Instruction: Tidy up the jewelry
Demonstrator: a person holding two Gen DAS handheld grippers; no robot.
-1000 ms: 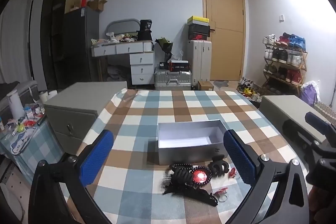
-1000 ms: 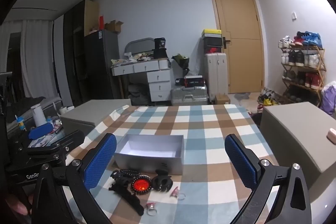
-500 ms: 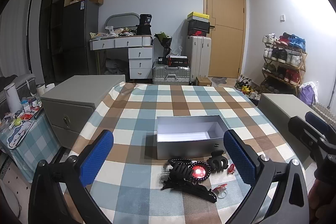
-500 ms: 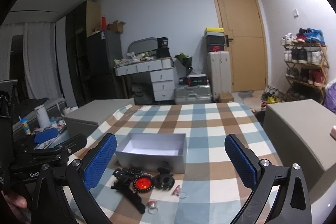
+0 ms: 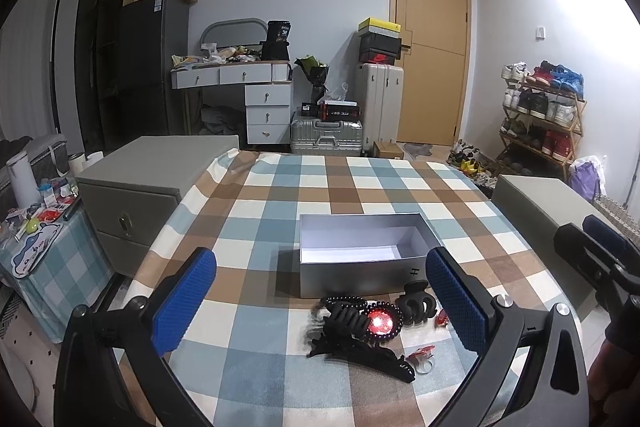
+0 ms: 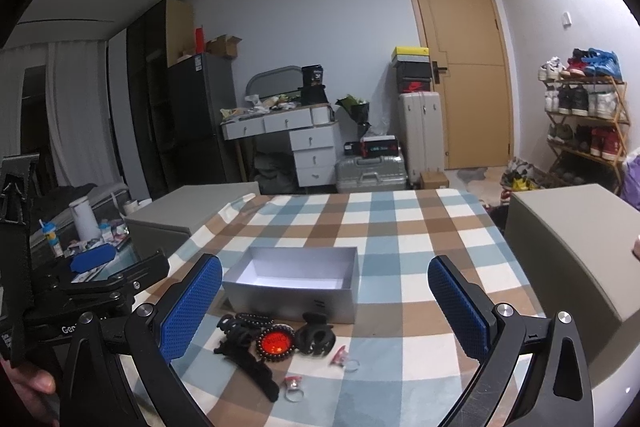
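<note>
Lying before the silver box [image 5: 362,277], black-and-red jewelry [image 5: 370,327] sits between both wide-apart hand-held grippers.

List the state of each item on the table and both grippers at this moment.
Silver box: open, no lid, looks empty.
Round red brooch: on the cloth, outside the box.
Small black claw clip: on the cloth, just in front of the box.
Long black hair clip: lying flat on the cloth.
Two rings: loose on the cloth.
Left gripper: open, holding nothing.
Right gripper: open, holding nothing.
</note>
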